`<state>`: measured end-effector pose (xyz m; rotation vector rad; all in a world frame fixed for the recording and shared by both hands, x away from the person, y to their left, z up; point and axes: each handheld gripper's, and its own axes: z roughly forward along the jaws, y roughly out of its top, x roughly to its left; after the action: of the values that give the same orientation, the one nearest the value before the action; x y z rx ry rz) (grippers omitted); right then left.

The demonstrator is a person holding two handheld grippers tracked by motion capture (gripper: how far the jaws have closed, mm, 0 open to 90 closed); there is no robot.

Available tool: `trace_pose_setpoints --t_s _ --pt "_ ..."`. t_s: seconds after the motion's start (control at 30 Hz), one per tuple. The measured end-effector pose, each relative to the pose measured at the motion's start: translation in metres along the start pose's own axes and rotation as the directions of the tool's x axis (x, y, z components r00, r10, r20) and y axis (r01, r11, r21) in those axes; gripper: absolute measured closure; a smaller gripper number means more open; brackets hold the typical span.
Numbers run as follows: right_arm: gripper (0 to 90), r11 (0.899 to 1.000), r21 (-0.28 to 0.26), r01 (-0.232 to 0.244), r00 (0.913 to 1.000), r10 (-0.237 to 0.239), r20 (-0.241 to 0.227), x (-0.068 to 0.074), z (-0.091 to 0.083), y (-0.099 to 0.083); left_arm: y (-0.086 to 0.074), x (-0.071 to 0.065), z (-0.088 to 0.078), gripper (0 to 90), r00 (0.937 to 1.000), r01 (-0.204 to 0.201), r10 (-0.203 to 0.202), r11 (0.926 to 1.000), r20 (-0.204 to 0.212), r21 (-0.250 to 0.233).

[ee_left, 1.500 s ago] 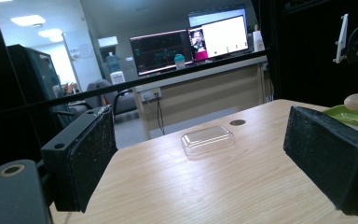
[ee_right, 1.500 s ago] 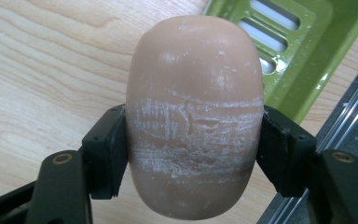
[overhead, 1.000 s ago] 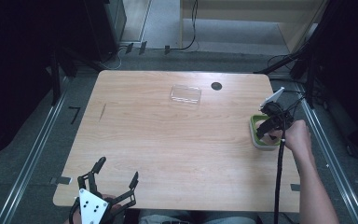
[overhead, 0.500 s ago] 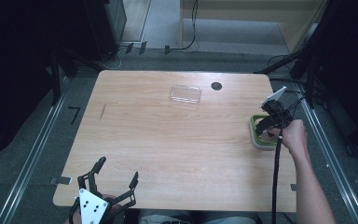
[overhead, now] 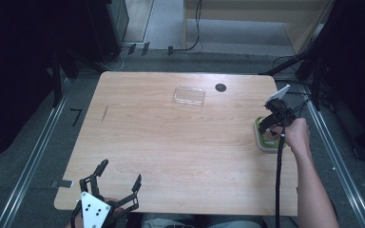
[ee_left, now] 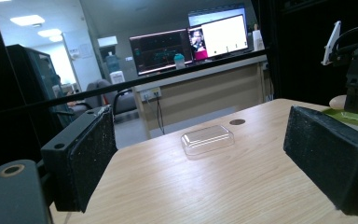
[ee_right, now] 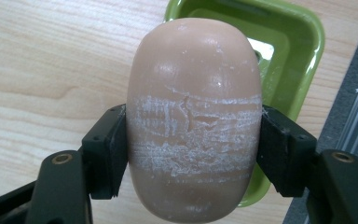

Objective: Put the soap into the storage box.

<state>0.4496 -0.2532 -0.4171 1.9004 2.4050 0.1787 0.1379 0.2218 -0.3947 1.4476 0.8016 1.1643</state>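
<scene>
Now right gripper (ee_right: 193,154) jaws pinch the soap (ee_right: 193,121) over the green dish (ee_right: 279,60), far right; left gripper (overhead: 116,187) jaws spread, idle. Placement pending.

We observe the right gripper (overhead: 272,124) at the table's right edge, pointed downward, its jaws clamped on both sides of a held item. The right hand (overhead: 295,134) grips it, forearm extending from the bottom edge. The left gripper (overhead: 116,183) sits at the near left corner, jaws spread wide, nothing between.
</scene>
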Motion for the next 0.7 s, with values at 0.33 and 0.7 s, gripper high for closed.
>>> trace_pose_setpoints --t_s 0.33,0.7 --pt "33.2 0.999 0.005 -0.047 0.9989 0.047 -0.005 -0.009 0.010 0.009 0.000 0.000 0.000 9.9 1.0000 0.002 -0.002 1.0000 -0.001 0.001" --pt "33.2 0.995 0.013 -0.096 0.9954 0.096 -0.002 -0.016 0.018 0.009 0.000 0.000 0.000 9.9 1.0000 0.002 -0.002 1.0000 -0.002 0.002"
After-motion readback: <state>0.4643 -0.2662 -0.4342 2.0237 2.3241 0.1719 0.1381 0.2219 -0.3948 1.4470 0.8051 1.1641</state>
